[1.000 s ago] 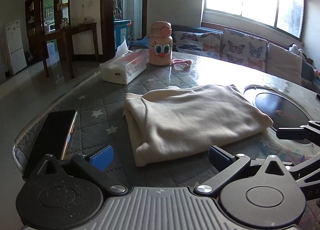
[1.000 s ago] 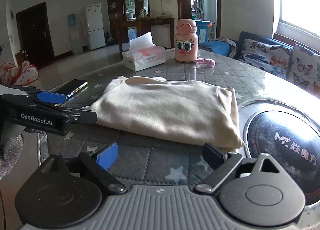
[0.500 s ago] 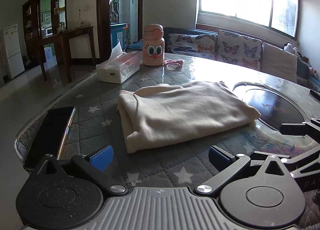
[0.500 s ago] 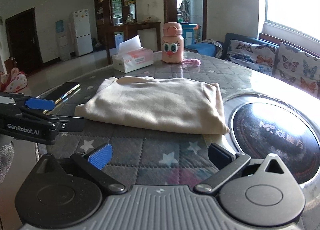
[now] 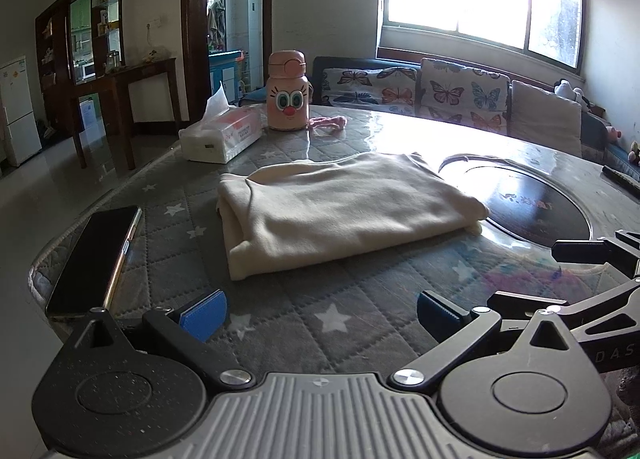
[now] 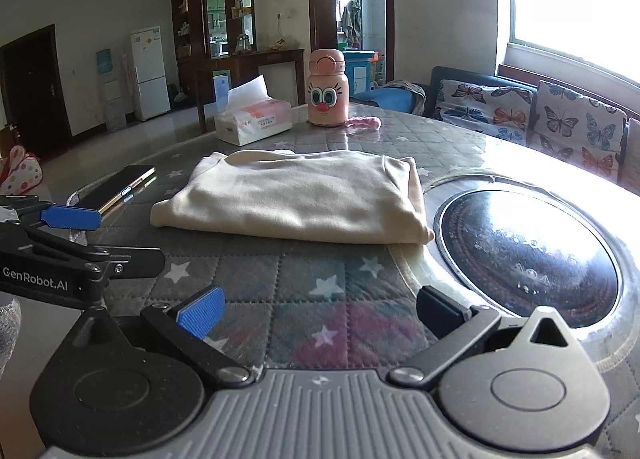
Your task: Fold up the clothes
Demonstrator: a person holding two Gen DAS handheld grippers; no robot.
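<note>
Cream garment (image 5: 340,211) lying folded on the quilted worktop (image 5: 304,311), phone (image 5: 94,255) sitting left of it, tissue box (image 5: 222,137) and pink bottle (image 5: 287,93) standing behind, left claw (image 5: 320,309) and right claw (image 6: 318,309) both hanging apart, gripping nothing, short of the garment.

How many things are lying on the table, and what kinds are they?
Folded cream garment: 1
Phone: 1
Tissue box: 1
Pink cartoon bottle: 1
Pink strap: 1
Total: 5
</note>
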